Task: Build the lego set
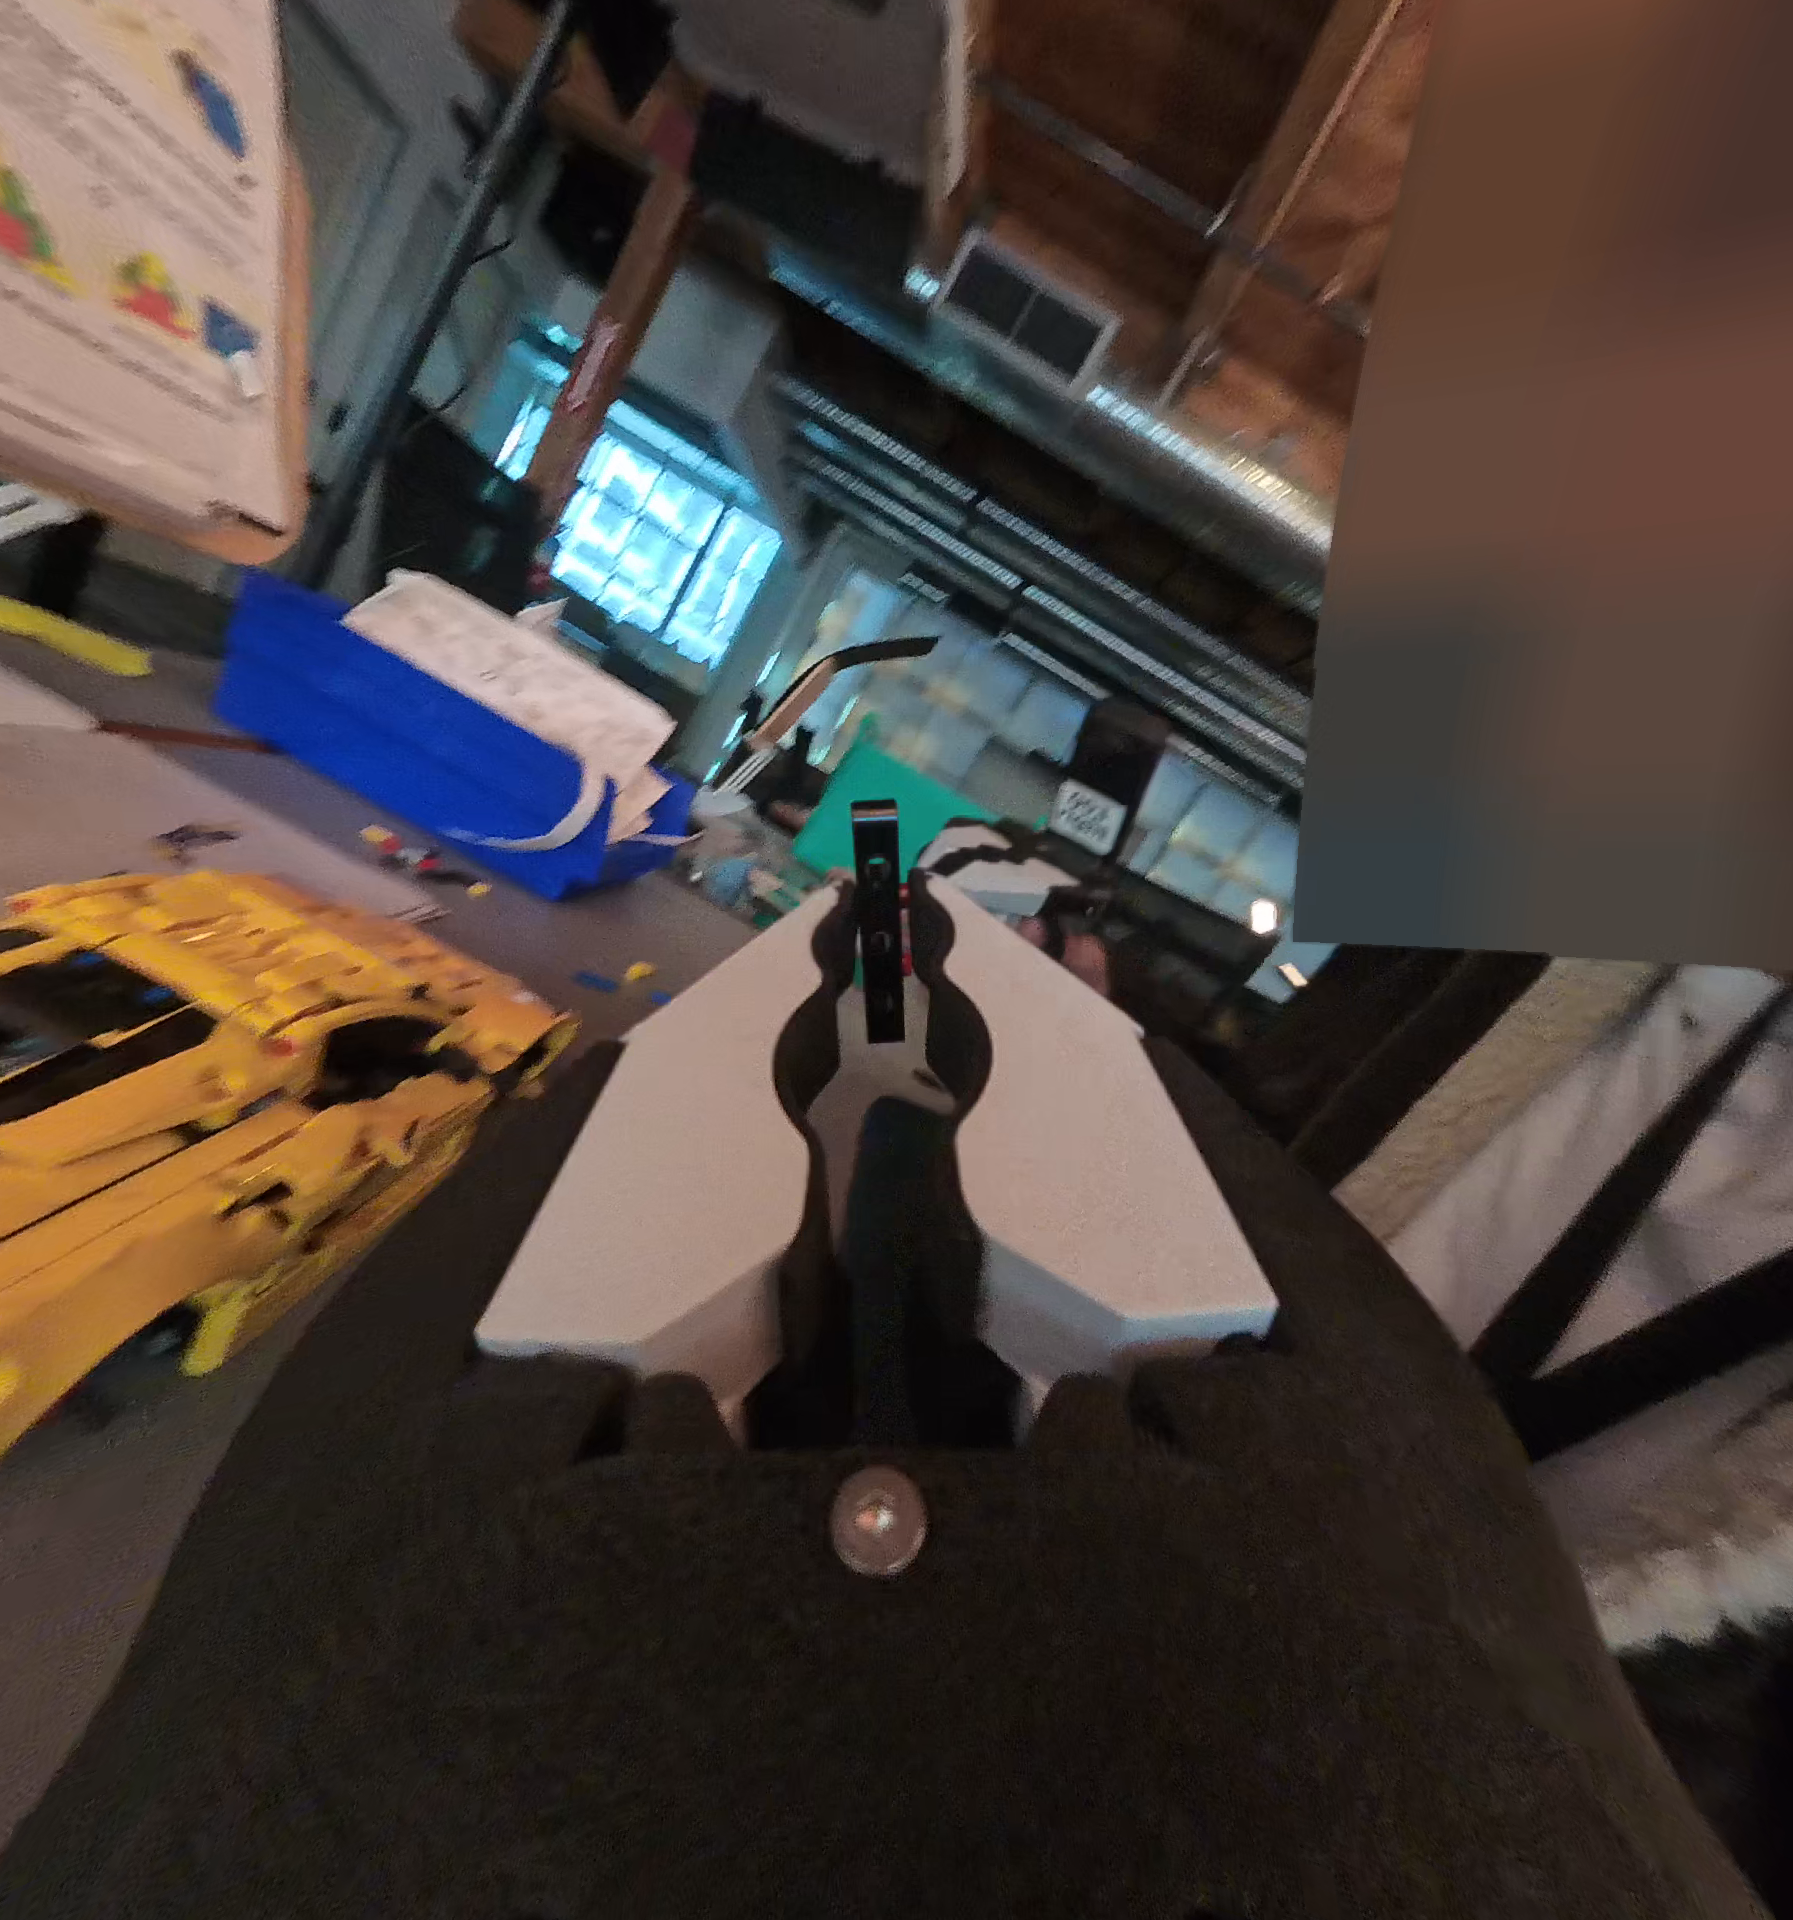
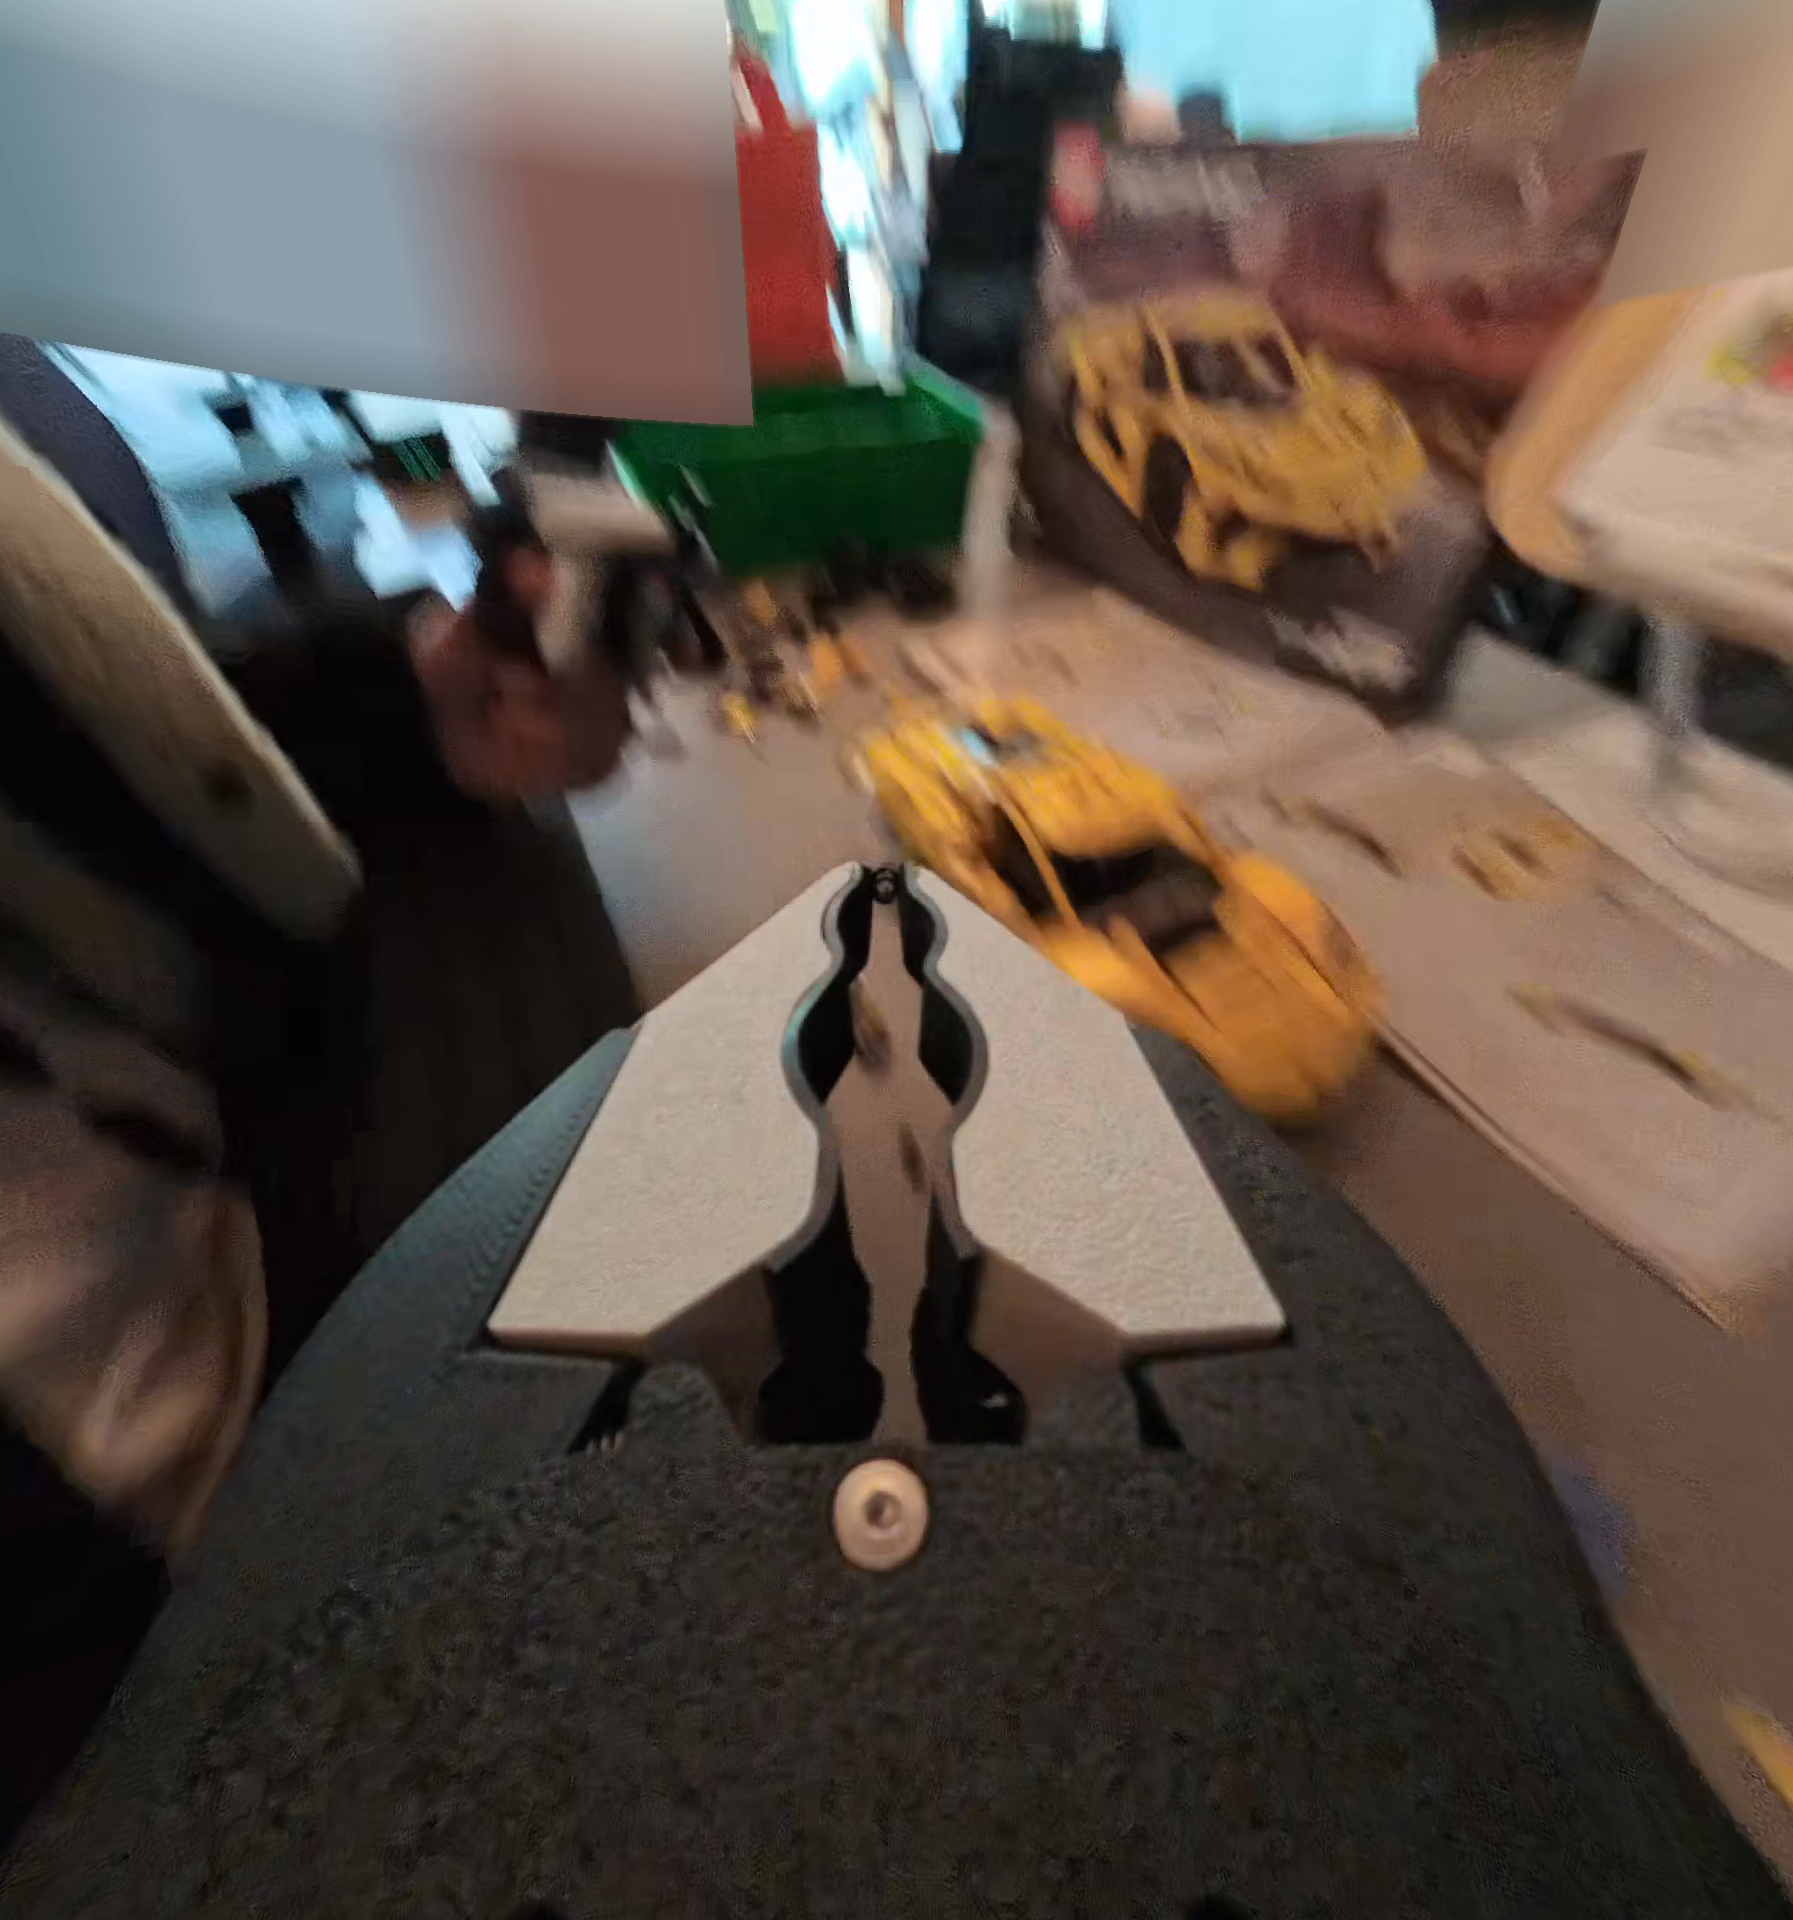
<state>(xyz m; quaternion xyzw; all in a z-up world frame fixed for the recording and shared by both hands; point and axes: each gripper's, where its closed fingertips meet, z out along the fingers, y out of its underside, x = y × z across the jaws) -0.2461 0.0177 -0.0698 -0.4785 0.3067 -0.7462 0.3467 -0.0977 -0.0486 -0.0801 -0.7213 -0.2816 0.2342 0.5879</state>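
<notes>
Yellow lego car beside blue bin

My left tongs have white fingers and a black body. They pinch a black beam with a bit of red beside it. At the left of the frame my car is yellow with black gaps. Above it sits a blue bin with white paper inside. In the right view, my right tongs are white and black too, a green bin sits up top, and a dark box shows a yellow car picture.
</notes>
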